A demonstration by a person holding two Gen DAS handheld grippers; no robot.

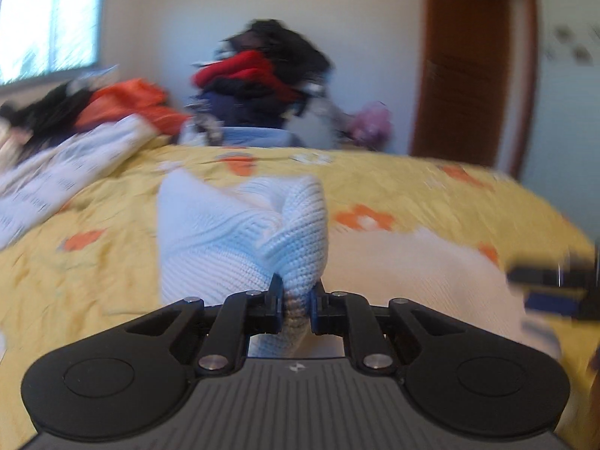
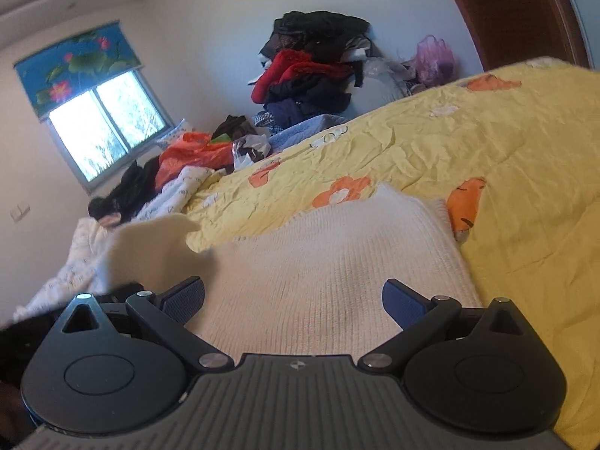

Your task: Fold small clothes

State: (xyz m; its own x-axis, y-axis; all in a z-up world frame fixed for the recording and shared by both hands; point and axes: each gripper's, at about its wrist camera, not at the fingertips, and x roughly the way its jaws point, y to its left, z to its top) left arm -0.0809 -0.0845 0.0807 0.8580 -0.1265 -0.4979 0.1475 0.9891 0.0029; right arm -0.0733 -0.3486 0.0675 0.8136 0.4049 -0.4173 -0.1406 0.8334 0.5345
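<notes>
Your left claw (image 1: 296, 296) is clamped tight on a bunched edge of the cream-white ribbed knit sweater (image 1: 240, 232), and the pinched part stands lifted above the yellow bedspread with orange flowers (image 1: 468, 202). The rest of the sweater lies flat on that bedspread, spread out just ahead of your right claw (image 2: 293, 302), whose jaws stand wide apart with nothing between them, hovering over the knit body (image 2: 330, 262).

As for progress, you look to be at the very start of a fold: one side or sleeve is raised, but no crease is laid down yet, and the body is only smoothed flat. From the right wrist view, the lifted flap (image 2: 150, 240) shows blurred at the sweater's left edge. Still ahead of you, I would judge, are bringing that flap across the body, doing the same for the other side, and then folding the length. No finished, folded pieces show on the bedspread near the sweater; the heap of dark and red clothes (image 2: 311, 71) beyond the sweater, against the wall, looks unsorted.

No brand, label or readable writing shows on the sweater; only a small emblem on each claw's body, too small to read.
</notes>
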